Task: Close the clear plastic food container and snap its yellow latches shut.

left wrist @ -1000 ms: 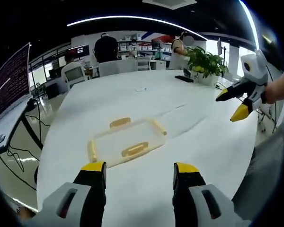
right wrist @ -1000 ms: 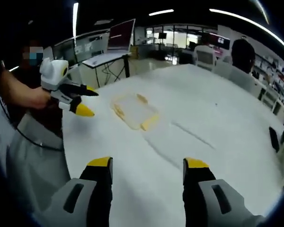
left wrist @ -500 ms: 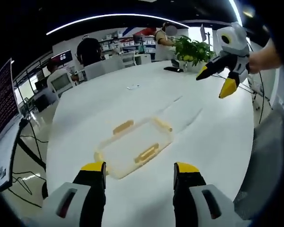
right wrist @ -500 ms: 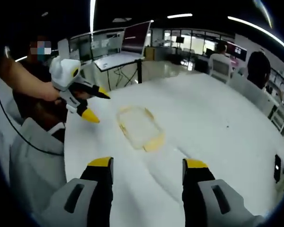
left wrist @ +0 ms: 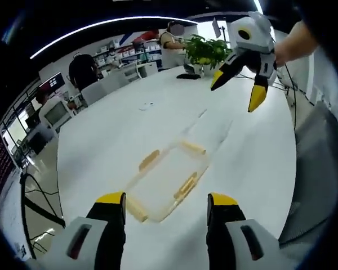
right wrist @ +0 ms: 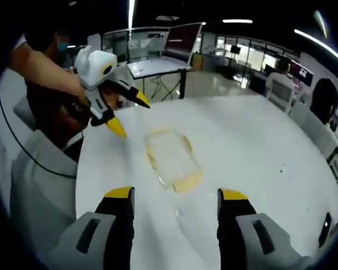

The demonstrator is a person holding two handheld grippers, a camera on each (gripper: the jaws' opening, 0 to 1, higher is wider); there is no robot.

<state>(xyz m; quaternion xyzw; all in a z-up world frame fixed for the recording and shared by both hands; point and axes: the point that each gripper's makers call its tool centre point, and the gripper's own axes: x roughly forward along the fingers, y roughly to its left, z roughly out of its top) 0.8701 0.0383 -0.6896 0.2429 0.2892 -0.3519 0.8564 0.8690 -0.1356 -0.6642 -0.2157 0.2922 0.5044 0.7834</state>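
White and broad, the tabletop (left wrist: 158, 118) stood in an open office, with desks, monitors and a potted plant (left wrist: 205, 52) seen at its far edge. The clear plastic food container (left wrist: 168, 181) lay flat on the tabletop near the edge closest to the person, and was seen lying in front of both cameras. Its lid appeared to be already laid on, though this could not be told for certain. The yellow latches (left wrist: 187, 184) were judged to be not yet snapped down, so the latching was taken as what remained. The left gripper (right wrist: 119, 108) was held above the container with its jaws apart and nothing between them. The right gripper (left wrist: 238, 85) was likewise raised, jaws spread and empty, well apart from the container.
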